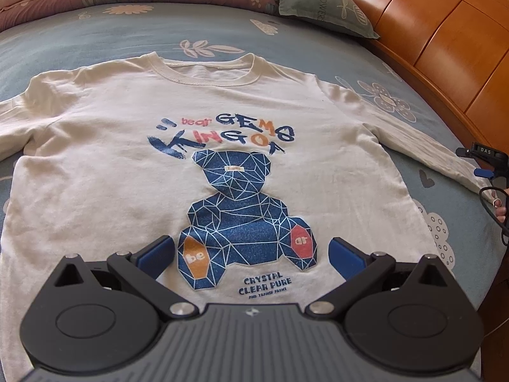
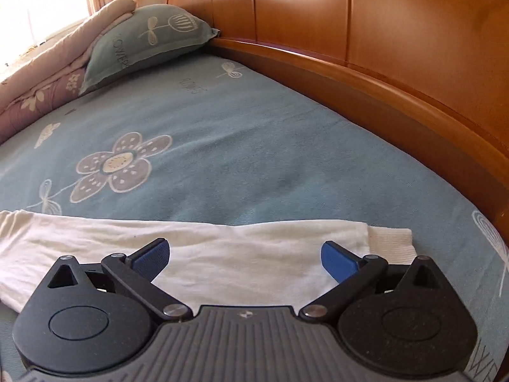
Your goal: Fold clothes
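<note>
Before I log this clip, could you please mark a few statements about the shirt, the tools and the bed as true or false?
1. The white long-sleeved shirt lies flat, print side up. True.
2. The left tool is clamped on the hem. False: its jaws are wide open, gripping nothing.
3. The right tool is open over the sleeve near its cuff. True.
4. The bear print is green. False: it is blue.
5. A pillow rests by the wooden headboard. True.
</note>
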Tool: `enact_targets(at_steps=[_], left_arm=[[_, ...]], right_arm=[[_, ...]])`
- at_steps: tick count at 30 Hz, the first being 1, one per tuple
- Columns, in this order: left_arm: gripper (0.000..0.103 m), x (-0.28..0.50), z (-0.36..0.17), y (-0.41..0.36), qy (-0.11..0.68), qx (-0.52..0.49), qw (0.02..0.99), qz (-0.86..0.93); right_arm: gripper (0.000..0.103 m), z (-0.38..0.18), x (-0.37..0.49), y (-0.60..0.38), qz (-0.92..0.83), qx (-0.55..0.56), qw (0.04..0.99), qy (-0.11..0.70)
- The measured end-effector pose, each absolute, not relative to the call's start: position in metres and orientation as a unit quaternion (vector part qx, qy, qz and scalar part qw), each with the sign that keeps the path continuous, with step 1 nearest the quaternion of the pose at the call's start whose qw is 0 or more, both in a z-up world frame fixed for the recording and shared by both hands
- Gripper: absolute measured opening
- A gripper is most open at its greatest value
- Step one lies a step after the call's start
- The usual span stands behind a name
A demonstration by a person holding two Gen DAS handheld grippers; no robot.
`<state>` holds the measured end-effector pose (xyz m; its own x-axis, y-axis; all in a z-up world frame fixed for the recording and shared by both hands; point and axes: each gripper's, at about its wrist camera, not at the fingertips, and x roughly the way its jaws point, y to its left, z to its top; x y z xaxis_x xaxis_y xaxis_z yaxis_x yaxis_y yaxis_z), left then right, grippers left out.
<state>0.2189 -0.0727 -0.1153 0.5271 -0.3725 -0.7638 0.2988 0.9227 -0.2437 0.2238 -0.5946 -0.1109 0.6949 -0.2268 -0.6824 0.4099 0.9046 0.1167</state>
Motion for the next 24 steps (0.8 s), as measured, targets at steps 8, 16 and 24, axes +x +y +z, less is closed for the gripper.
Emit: enact_targets(at_steps=[8, 16, 24], left_arm=[[0.102, 0.217, -0.116, -0.07, 0.442, -0.044, 0.873, -0.199], [0.102, 0.216, -0.117, -0.067, 0.437, -0.048, 0.874, -0.206], [0.102, 0.218, -0.116, -0.063, 0.438, -0.058, 0.872, -0.212]], right_arm=[[0.103, -0.128, 0.238, -0.519, -0.1, 0.031, 0.918, 0.382], [0.103, -0.104, 0.237, -0.504, -0.089, 0.06, 0.923, 0.368], [0.103, -0.114, 0.307, -0.428, -0.021, 0.041, 0.922, 0.384]])
